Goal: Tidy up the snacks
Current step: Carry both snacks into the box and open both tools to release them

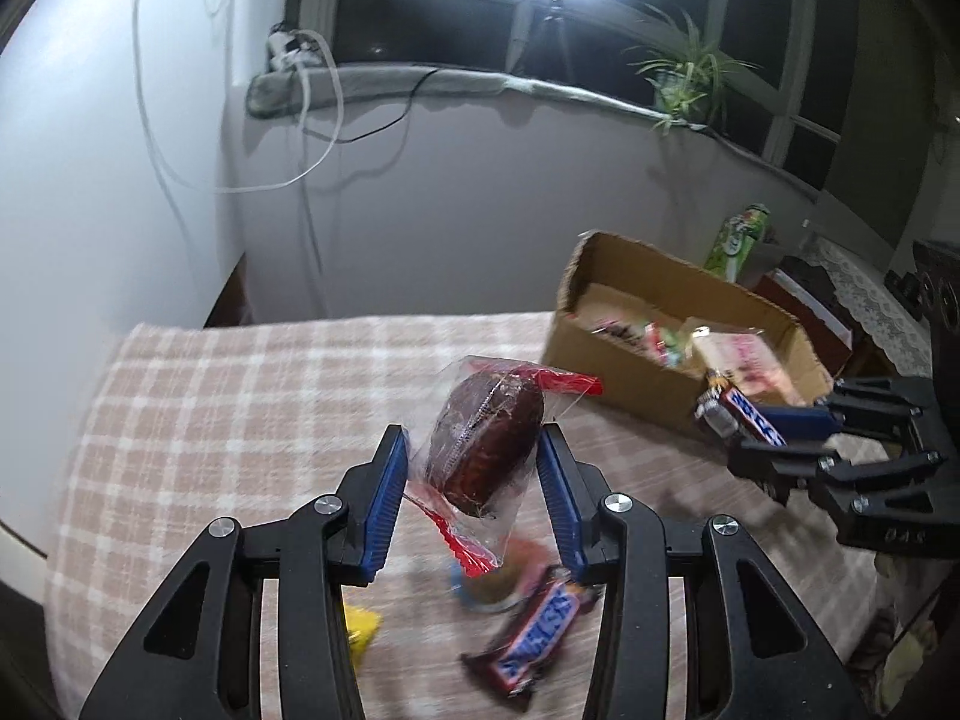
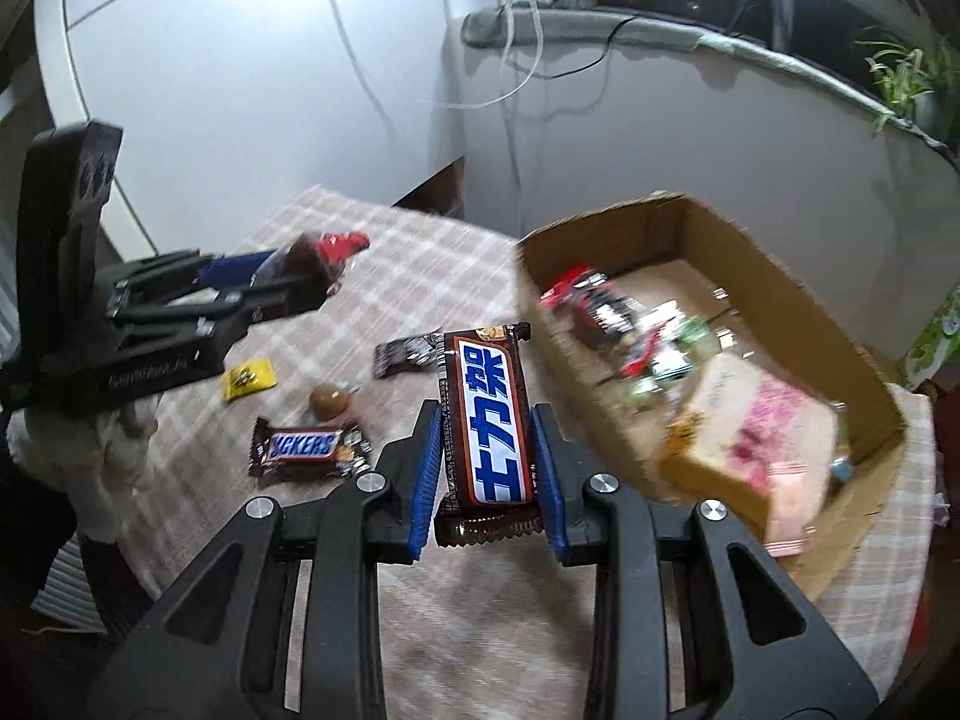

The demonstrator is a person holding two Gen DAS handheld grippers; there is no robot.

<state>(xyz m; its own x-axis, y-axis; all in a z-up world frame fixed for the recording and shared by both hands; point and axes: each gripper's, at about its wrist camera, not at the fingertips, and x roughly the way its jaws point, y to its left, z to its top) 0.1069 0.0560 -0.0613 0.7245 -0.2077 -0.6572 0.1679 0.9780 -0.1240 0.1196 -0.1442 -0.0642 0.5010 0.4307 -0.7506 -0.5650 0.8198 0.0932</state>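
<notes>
My left gripper is shut on a chocolate cake in a clear wrapper with red ends, held above the checked tablecloth. In the right wrist view that left gripper reaches in from the left with the cake. My right gripper is shut on a brown Snickers bar with white Chinese lettering, lifted just left of the open cardboard box. The left wrist view shows the right gripper with the bar at the box's near corner.
On the cloth lie another Snickers bar, a yellow sweet, a round brown sweet and a dark wrapper. The box holds a bread pack and several small packets. A green packet stands behind the box.
</notes>
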